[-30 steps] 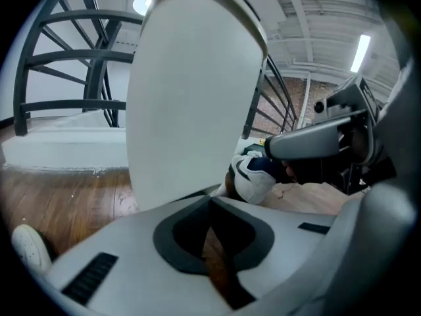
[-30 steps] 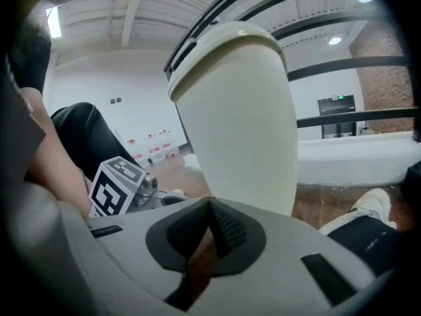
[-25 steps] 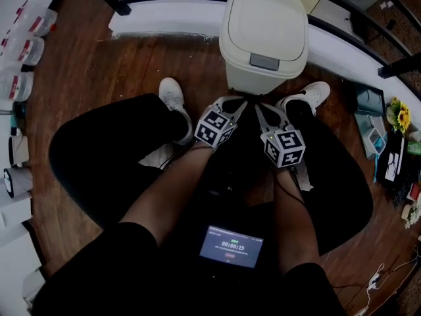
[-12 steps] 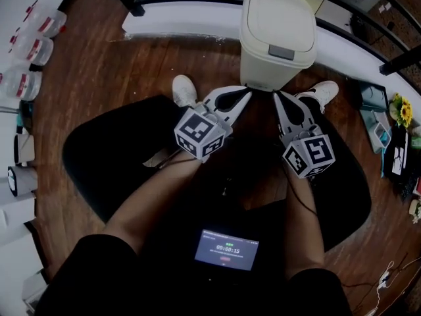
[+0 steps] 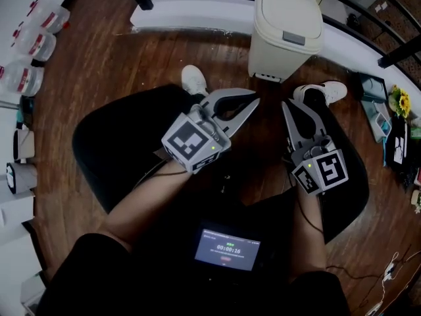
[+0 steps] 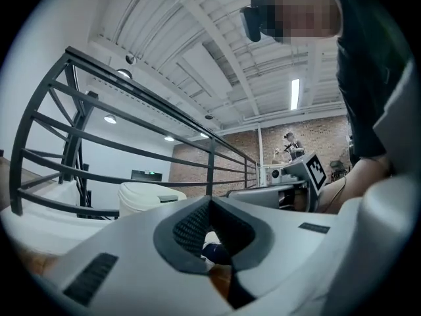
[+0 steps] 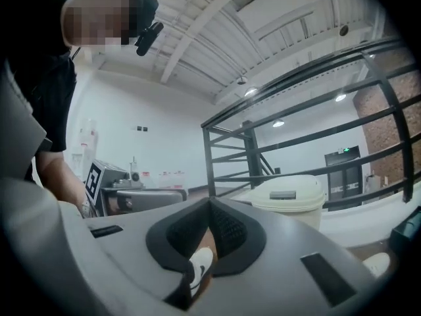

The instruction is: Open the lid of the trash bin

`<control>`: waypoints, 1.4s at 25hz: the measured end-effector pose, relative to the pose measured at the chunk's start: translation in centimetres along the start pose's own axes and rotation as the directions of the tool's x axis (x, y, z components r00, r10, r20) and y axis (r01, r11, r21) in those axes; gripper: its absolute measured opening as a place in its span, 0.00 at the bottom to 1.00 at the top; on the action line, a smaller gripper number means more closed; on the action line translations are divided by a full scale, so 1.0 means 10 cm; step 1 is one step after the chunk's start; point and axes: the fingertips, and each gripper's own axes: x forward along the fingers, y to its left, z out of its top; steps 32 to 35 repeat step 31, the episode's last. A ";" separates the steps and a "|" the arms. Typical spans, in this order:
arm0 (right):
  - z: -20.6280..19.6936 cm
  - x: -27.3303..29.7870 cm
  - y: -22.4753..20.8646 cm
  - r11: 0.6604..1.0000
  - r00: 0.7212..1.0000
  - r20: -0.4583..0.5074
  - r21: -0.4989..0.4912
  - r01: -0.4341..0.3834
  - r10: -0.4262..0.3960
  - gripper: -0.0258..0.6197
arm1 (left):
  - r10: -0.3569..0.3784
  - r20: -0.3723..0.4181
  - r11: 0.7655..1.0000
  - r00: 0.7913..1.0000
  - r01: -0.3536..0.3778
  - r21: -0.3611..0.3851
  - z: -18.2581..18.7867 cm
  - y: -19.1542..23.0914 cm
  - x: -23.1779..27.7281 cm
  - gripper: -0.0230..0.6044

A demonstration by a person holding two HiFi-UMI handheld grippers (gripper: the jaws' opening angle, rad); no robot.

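Note:
A cream trash bin (image 5: 287,28) stands on the wooden floor at the upper right of the head view, its lid down and a grey push tab (image 5: 293,39) on the front edge. My left gripper (image 5: 254,100) is shut, empty, and points toward the bin from lower left, well short of it. My right gripper (image 5: 285,104) is also shut and empty, its tips just below the bin's base. The left gripper view shows the bin (image 6: 141,197) beyond the closed left gripper (image 6: 210,200). The bin (image 7: 289,196) sits right of the closed right gripper (image 7: 210,201) in the right gripper view.
A white curved ledge (image 5: 197,20) with a black railing runs behind the bin. Two white shoes (image 5: 194,81) (image 5: 325,92) rest on the floor on either side. Plastic bottles (image 5: 29,41) line the left edge, clutter (image 5: 395,133) the right. A timer screen (image 5: 227,248) sits on the lap.
Both grippers have drawn back from the bin's base toward the person and risen. The bin lid has stayed down throughout.

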 end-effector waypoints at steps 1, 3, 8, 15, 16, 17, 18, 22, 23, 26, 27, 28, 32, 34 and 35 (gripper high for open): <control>0.01 -0.04 0.08 1.000 1.000 0.002 0.003 -0.008 0.008 0.07 | -0.008 0.001 1.000 1.000 0.008 0.007 0.01 -0.06 -0.05 0.07; 0.00 -0.14 0.23 1.000 1.000 0.002 -0.003 -0.013 0.013 0.07 | -0.021 0.001 0.999 1.000 0.021 0.025 0.00 -0.14 -0.12 0.07; 0.01 -0.22 0.44 0.999 1.000 0.013 -0.044 -0.013 0.014 0.07 | -0.052 0.020 0.998 0.998 0.052 0.025 0.00 -0.30 -0.17 0.07; 0.06 -0.29 0.52 0.998 1.000 0.021 -0.063 -0.015 0.016 0.07 | -0.074 0.035 0.996 0.997 0.072 0.056 0.08 -0.41 -0.14 0.07; 0.05 -0.30 0.51 0.998 1.000 0.022 -0.063 -0.013 0.014 0.07 | -0.076 0.035 0.996 0.997 0.074 0.054 0.08 -0.41 -0.13 0.07; 0.04 -0.31 0.50 0.998 1.000 0.022 -0.062 -0.011 0.012 0.07 | -0.076 0.035 0.996 0.997 0.074 0.054 0.07 -0.41 -0.12 0.07; 0.04 -0.32 0.50 0.998 1.000 0.023 -0.062 -0.009 0.010 0.07 | -0.074 0.034 0.996 0.997 0.072 0.055 0.05 -0.41 -0.12 0.07; 0.04 -0.32 0.52 0.998 1.000 0.025 -0.066 -0.010 0.012 0.07 | -0.070 0.022 0.996 0.997 0.069 0.051 -0.01 -0.40 -0.11 0.07; 0.04 -0.31 0.52 0.998 1.000 0.026 -0.066 -0.011 0.013 0.07 | -0.072 0.023 0.996 0.997 0.070 0.055 -0.01 -0.41 -0.11 0.07; 0.04 -0.30 0.53 0.998 0.999 0.030 -0.066 -0.012 0.014 0.07 | -0.079 0.030 0.995 0.996 0.077 0.067 0.00 -0.43 -0.10 0.07; 0.04 -0.30 0.53 0.998 0.999 0.030 -0.067 -0.012 0.014 0.07 | -0.081 0.029 0.995 0.996 0.079 0.067 0.00 -0.43 -0.11 0.07; 0.04 -0.30 0.53 0.998 0.999 0.030 -0.067 -0.012 0.014 0.07 | -0.082 0.027 0.995 0.996 0.080 0.067 -0.01 -0.43 -0.11 0.07; 0.02 -0.28 0.53 0.998 1.000 0.029 -0.066 -0.010 0.011 0.07 | -0.082 0.019 0.994 0.996 0.081 0.067 -0.04 -0.41 -0.11 0.07; 0.02 -0.28 0.53 0.998 1.000 0.029 -0.066 -0.010 0.011 0.07 | -0.082 0.019 0.994 0.996 0.081 0.067 -0.04 -0.41 -0.11 0.07; 0.02 -0.28 0.53 0.998 1.000 0.029 -0.066 -0.010 0.011 0.07 | -0.082 0.019 0.994 0.996 0.081 0.067 -0.04 -0.41 -0.11 0.07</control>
